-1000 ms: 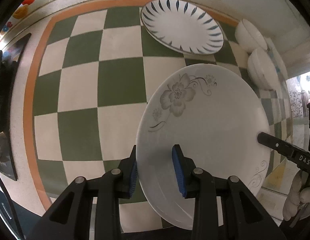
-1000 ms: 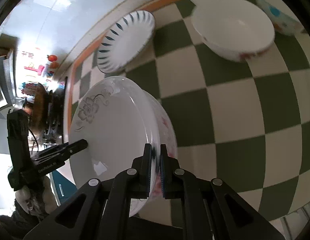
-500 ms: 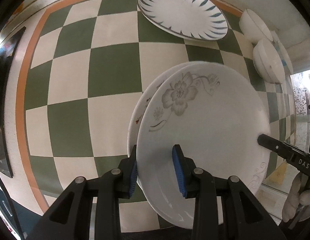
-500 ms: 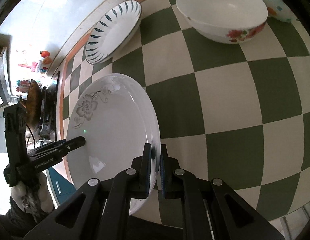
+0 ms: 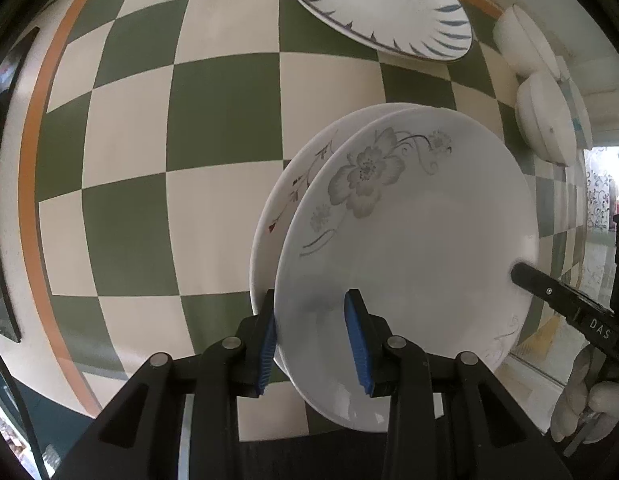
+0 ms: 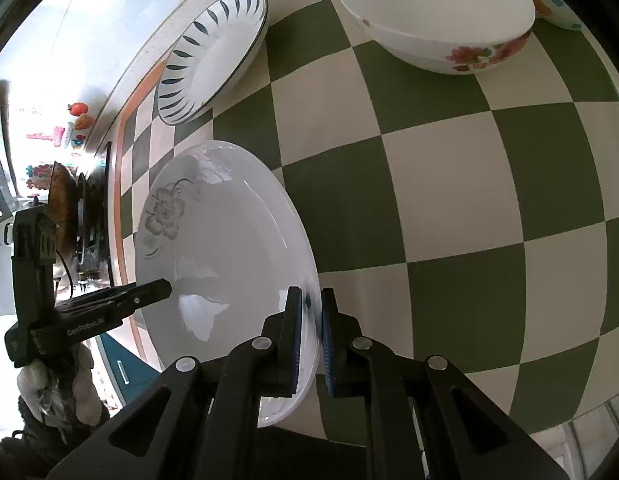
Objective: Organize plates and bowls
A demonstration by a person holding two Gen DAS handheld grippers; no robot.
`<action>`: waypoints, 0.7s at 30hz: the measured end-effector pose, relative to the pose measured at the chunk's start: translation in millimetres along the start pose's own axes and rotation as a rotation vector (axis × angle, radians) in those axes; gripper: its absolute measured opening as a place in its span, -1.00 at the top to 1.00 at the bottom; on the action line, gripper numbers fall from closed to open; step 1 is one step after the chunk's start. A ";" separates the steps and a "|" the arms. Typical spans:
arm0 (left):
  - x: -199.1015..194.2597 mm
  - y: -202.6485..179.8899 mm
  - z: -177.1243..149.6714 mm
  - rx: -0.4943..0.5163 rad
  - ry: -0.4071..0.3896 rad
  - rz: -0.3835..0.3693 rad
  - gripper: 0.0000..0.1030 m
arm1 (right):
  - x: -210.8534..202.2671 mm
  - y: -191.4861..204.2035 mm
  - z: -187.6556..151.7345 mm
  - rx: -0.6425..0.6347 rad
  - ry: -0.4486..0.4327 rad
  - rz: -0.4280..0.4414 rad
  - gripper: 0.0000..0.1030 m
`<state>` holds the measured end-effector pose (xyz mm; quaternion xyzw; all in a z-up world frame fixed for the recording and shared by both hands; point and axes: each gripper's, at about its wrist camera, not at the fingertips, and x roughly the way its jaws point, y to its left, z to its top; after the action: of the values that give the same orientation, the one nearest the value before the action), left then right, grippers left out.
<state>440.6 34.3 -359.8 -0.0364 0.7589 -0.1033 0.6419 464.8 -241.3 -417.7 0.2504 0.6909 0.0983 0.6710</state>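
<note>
1. Your left gripper [image 5: 311,338] has the rim of the grey-flower plate [image 5: 409,248] between its blue pads. The outer pad sits against the underside, but the inner pad stands off the plate's face w/ a visible gap, so I can't tell if it's truly clamped. If not, that edge may slide once the other side lets go.

2. Your right gripper [image 6: 309,336] is nearly closed on the opposite rim, jaws just starting to open, rim still between them. Open fully while the plate's tilted and that side drops, prob. w/ a clack.

3. The grey-flower plate sits over a second plate [image 5: 293,200] w/ a red-sprig pattern, offset: the lower one peeks out on its left side in the left wrist view. Can't tell if they're touching yet. Set it down this far off-centre and the stack may rock or the top plate skid.

4. Both are glazed and slick. Any sideways pull as you withdraw could drag the top plate across the lower one and off onto the checked cloth [image 5: 213,112].

5. The outer left pad is under the rim, close to the lower plate's edge. Pull it straight out or you'll prob. nudge the lower plate too.

6. The blue-leaf plate [image 6: 213,56] and flower bowl [image 6: 437,20] are well apart from the stack, so low risk there. Watch them only on your next reach.
</note>
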 end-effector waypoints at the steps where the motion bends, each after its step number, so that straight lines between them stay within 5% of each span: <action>1: -1.2 -0.1 1.6 0.002 0.008 0.006 0.42 | 0.2 -0.2 0.5 0.003 0.004 0.000 0.76; 11: -5.8 -19.9 17.4 0.095 0.044 0.154 0.42 | 0.7 2.6 5.4 -0.007 0.031 -0.020 0.76; 15: -15.2 -32.4 19.8 0.173 -0.010 0.255 0.41 | -0.6 8.0 8.4 -0.025 0.038 -0.023 0.76; 21: -42.5 -29.1 31.7 0.118 -0.064 0.164 0.41 | -24.4 21.1 19.9 -0.040 -0.003 -0.048 0.76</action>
<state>476.7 10.3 -317.7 0.0604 0.7311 -0.0936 0.6731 488.2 -238.9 -387.9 0.2204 0.6937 0.0958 0.6790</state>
